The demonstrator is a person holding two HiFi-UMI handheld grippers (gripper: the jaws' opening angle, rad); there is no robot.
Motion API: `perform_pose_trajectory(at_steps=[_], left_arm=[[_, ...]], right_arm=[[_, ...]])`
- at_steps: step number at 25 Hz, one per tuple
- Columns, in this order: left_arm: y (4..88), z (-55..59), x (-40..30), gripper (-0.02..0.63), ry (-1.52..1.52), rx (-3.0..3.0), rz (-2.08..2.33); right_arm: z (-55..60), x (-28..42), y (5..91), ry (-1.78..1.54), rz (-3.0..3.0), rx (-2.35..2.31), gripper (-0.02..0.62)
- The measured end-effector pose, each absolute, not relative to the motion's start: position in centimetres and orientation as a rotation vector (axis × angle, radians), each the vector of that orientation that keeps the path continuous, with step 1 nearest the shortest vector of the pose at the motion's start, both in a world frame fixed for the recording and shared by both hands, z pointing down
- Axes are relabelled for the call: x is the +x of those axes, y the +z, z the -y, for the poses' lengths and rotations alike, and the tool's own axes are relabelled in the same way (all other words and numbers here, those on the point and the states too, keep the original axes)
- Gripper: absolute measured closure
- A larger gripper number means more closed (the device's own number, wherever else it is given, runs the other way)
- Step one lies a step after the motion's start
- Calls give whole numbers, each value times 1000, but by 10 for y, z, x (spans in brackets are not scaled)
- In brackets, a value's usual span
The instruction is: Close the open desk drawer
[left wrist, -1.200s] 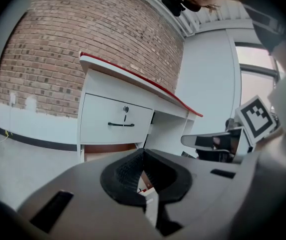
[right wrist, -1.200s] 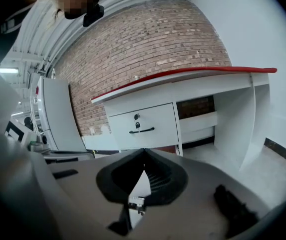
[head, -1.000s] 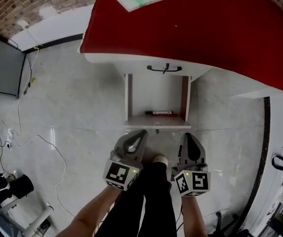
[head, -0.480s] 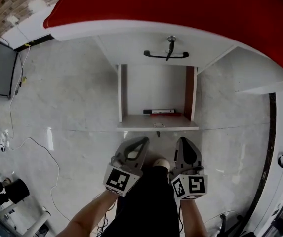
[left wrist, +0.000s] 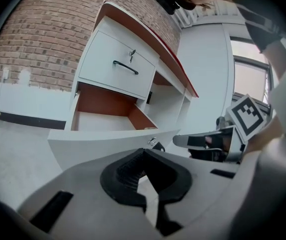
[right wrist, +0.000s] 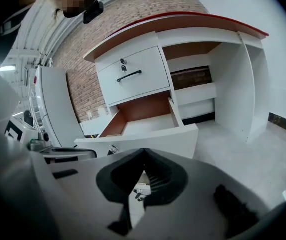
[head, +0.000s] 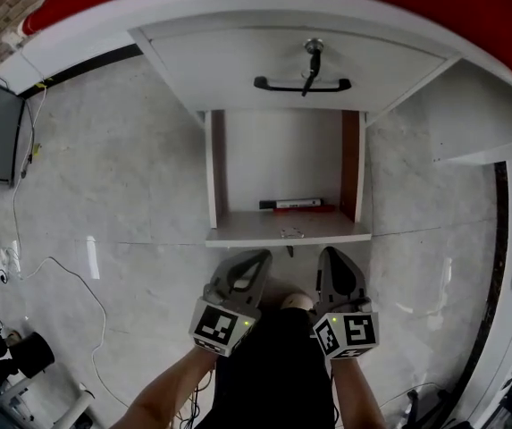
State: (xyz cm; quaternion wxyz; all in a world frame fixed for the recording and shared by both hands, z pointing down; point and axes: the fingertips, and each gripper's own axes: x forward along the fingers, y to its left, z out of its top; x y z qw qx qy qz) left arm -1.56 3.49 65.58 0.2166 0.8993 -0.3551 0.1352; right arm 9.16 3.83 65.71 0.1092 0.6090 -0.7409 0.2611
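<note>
Facing the desk [head: 470,56] from above, you see the task's object directly ahead: the open lower drawer [head: 238,236], drawn fully out from under the closed upper drawer [head: 238,56]. The upper drawer carries a black handle [head: 302,86] and a key [head: 312,47].

The open drawer's white front panel is the nearest part of the desk to you. A small lock [right wrist: 114,149] sits at the middle of that panel's outer face. Inside, a thin red-and-black object, probably a marker [head: 289,204], lies along the front edge of the drawer floor, right of centre. It lies low enough that it should not obstruct closing.

The left gripper [head: 256,259] and right gripper [head: 332,257] hover side by side just short of the front panel and do not touch it. Each claw is pinched to a narrow point with its pads meeting, and each holds nothing. This suits the job, since closing needs a push rather than a grasp, and closed tips give a firm, blunt contact.

The grippers are set either side of the panel's centre so that a push would load both runners evenly. An off-centre push could skew the drawer and jam it. The closing push has not yet begun.
</note>
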Motion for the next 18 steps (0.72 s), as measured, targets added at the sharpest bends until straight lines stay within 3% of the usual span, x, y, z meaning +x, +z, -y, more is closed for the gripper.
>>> perform_pose_trajectory(at_steps=[18], left_arm=[[654,-22,-20,597,343,2393,1043]], right_arm=[[-22,91,663,788,2167,1813,589]])
